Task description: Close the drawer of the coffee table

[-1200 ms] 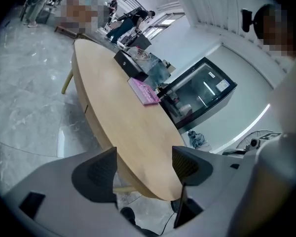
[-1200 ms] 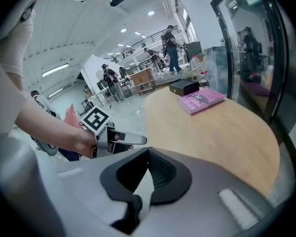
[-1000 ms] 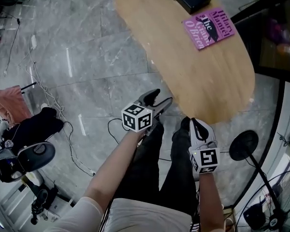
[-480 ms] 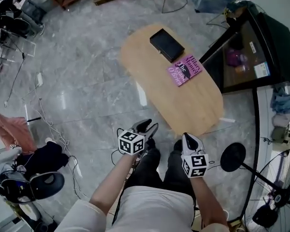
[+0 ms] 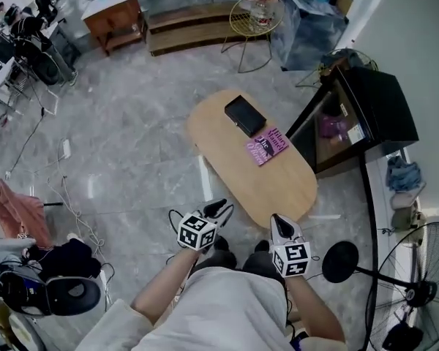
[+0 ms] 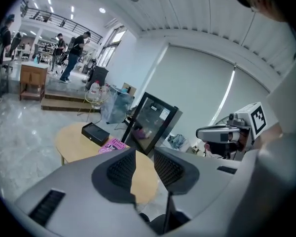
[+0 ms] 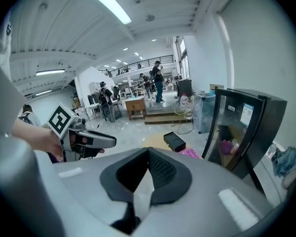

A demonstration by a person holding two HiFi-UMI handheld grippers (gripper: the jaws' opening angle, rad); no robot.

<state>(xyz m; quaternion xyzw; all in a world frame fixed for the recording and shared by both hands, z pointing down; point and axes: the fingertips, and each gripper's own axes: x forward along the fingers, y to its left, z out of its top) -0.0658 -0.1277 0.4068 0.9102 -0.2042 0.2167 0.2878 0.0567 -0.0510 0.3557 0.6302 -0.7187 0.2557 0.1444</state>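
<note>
Both empty, the left tongs, closing, and the right tongs, pressed together, hung apart from the desk, work probably done.

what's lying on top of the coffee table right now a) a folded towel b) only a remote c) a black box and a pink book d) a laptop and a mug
c: the head view shows a black box and a pink book lying close together on the wooden top of the coffee table.
</note>
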